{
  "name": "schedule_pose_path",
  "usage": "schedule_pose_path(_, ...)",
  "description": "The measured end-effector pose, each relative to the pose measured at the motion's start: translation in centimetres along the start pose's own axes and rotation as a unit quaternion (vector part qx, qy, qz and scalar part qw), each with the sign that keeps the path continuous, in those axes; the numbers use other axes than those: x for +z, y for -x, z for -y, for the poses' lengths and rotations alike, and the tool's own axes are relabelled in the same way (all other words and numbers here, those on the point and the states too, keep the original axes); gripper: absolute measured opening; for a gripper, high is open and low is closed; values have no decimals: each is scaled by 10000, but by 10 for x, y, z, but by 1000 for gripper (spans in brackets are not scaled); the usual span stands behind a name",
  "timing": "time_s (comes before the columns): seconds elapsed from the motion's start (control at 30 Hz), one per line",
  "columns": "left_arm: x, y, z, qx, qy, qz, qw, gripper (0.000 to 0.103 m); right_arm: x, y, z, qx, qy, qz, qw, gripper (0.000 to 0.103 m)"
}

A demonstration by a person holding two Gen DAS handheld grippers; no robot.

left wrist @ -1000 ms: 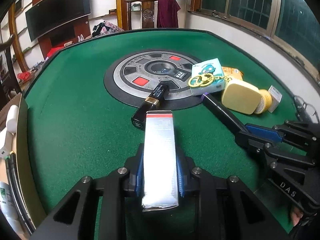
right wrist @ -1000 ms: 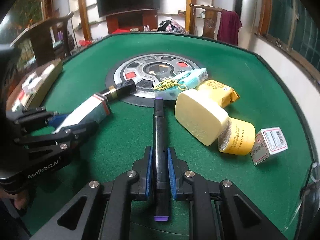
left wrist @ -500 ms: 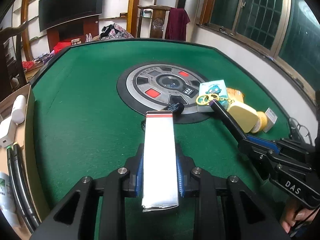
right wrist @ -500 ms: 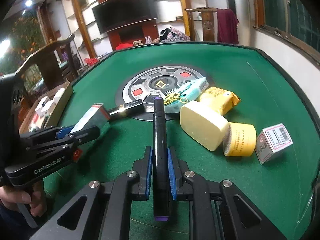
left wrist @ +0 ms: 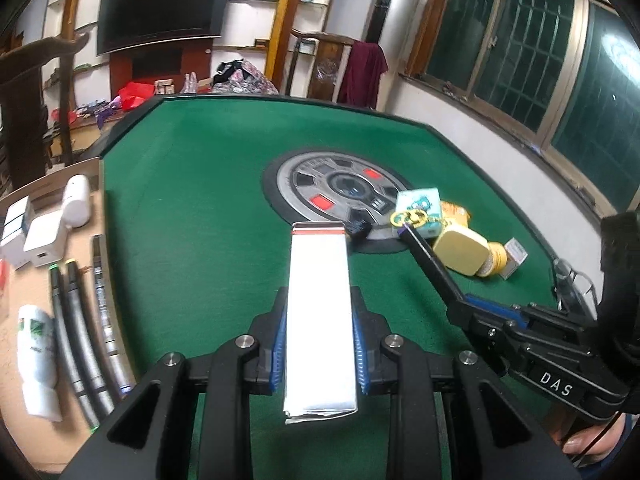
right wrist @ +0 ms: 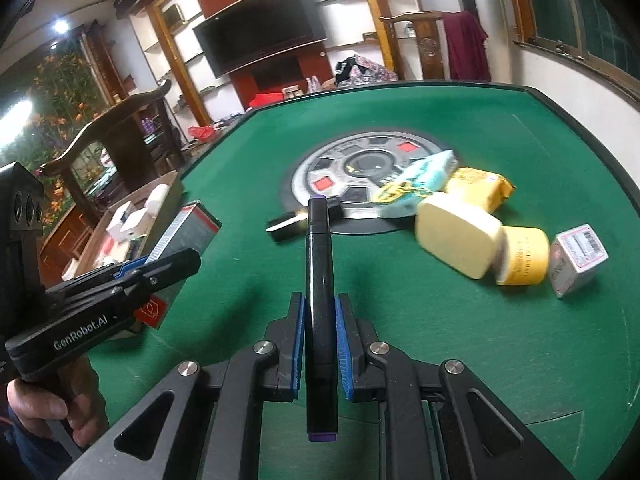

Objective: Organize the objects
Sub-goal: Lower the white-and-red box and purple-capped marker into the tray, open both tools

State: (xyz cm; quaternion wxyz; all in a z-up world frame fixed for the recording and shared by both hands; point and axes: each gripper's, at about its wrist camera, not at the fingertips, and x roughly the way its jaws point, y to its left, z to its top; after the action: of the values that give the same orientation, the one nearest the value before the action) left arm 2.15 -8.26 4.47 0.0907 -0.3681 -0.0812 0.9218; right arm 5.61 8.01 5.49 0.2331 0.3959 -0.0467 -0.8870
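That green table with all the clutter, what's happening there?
A person is tidying up with a handheld gripper in each hand. The left gripper is shut on a silver-white box, the right gripper on a black marker; both are held above the green table. A cardboard box at the table's edge already holds similar markers. A yellow case, a yellow jar and other small items remain on the felt.

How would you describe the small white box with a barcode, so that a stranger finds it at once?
On the green table, find the pile right of the round grey centre panel. The small white box lies at its outer end, beside the yellow jar; only it carries a barcode.
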Motion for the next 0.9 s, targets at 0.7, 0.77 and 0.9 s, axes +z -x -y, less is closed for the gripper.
schedule_pose_path(0.7,-3,88,-126,628,1257,857,9864,26,30,-35,-122,956,684,-381,9923,17)
schedule_pose_path(0.77,-8,92,-143,739,1437,863,9831,26,31,-42,-140,1082,763,-466,9901,17)
schedule_pose_path(0.9,-19,100,-173,954,1719,854,9768,26,32,-58,-173,1313,880,-616,9855,17)
